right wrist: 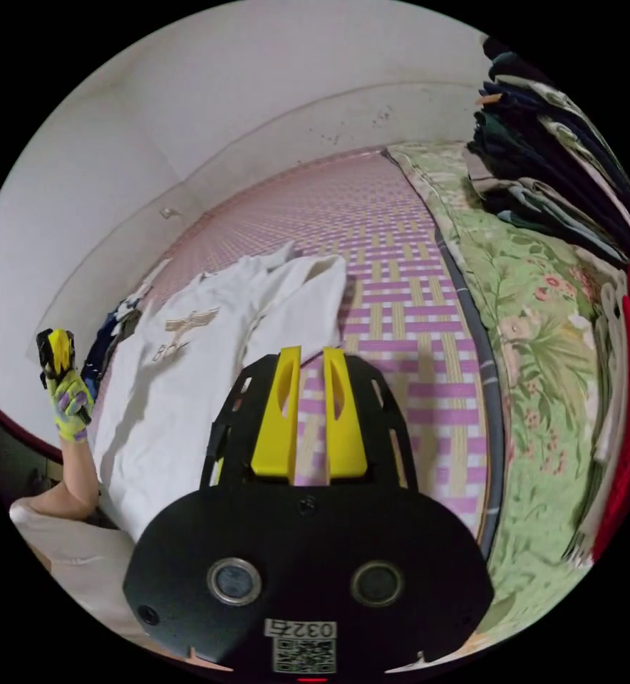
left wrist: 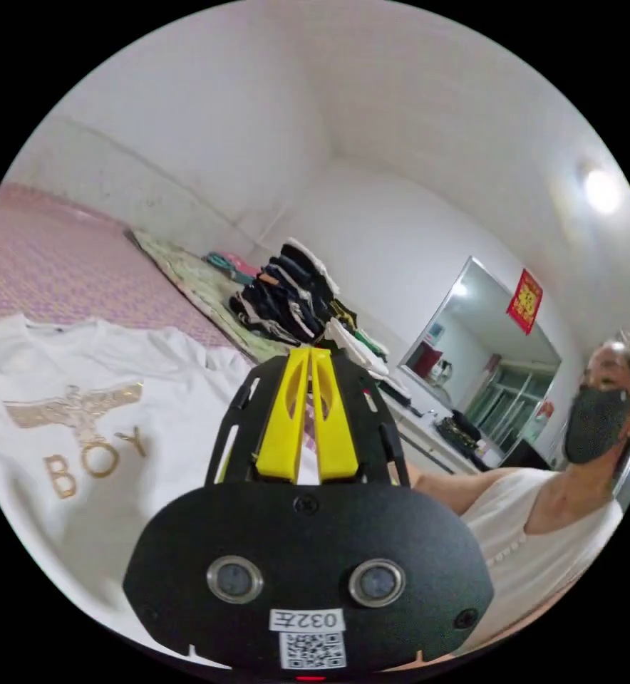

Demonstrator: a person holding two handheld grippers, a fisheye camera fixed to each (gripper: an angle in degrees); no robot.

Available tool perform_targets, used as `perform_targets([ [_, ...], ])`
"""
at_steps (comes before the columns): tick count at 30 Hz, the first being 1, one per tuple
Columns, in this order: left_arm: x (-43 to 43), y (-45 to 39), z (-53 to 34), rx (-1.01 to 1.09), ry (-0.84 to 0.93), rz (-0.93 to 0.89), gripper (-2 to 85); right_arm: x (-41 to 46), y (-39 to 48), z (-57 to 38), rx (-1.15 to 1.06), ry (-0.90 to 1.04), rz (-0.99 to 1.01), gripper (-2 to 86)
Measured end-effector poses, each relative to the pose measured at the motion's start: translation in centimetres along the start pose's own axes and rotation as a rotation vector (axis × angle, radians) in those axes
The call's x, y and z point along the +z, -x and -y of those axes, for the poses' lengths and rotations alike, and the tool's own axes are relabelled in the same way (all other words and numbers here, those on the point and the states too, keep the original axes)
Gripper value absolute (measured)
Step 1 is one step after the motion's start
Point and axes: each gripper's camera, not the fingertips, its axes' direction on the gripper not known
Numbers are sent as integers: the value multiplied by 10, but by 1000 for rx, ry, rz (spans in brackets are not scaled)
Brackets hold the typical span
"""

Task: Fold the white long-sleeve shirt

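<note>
I count one woven pink mat [right wrist: 400,285] and on it one white long-sleeve shirt [left wrist: 101,427] lying flat, gold letters "BOY" under a gold eagle. One clothes stack [left wrist: 293,292] beyond. My left gripper [left wrist: 311,356] is pinched narrow, empty; my right gripper [right wrist: 308,356] slightly parted, empty.

Beyond the yellow plastic jaws lay a soft white cloth shirt [right wrist: 187,370] with a shiny gold print, on a woven mat [right wrist: 400,285] beside a flowered quilt [right wrist: 536,335].
</note>
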Motion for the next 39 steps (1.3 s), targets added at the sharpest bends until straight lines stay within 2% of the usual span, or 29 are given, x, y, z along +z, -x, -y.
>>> perform_targets([
  [1,33,24,2,-57,77,22,-9,10,-3,6,12,24,-9,77],
  [4,70,63,-13,-121,117,43,-9,23,-4,15,18,29,25,85],
  [8,66,90,-11,-128,147,83,-9,47,3,29,9,99,6,82],
  [11,45,97,8,-103,126,140,-9,64,15,40,-27,165,-33,44],
  [13,40,109,15,-137,110,137,-9,51,34,50,-100,153,-156,4],
  [15,39,117,20,-171,103,105,-9,17,61,55,-181,58,-300,-4],
  [17,36,121,25,-192,85,94,-9,-21,94,51,-273,-56,-500,-7],
  [19,34,121,35,-194,84,99,-9,-59,138,26,-415,-229,-813,-9],
  [22,34,122,46,-198,87,90,-9,-68,152,-9,-459,-305,-911,-8],
  [26,30,125,58,-215,79,60,-9,-52,131,-73,-419,-263,-774,-1],
  [28,26,130,66,-239,67,35,-9,-23,112,-115,-336,-46,-582,9],
  [31,24,131,76,-253,62,32,-9,-1,93,-157,-210,148,-451,42],
  [33,26,130,83,-252,76,35,-9,-16,85,-168,-122,103,-430,62],
  [39,25,128,103,-256,90,20,-9,-79,25,-162,220,-210,-347,76],
])
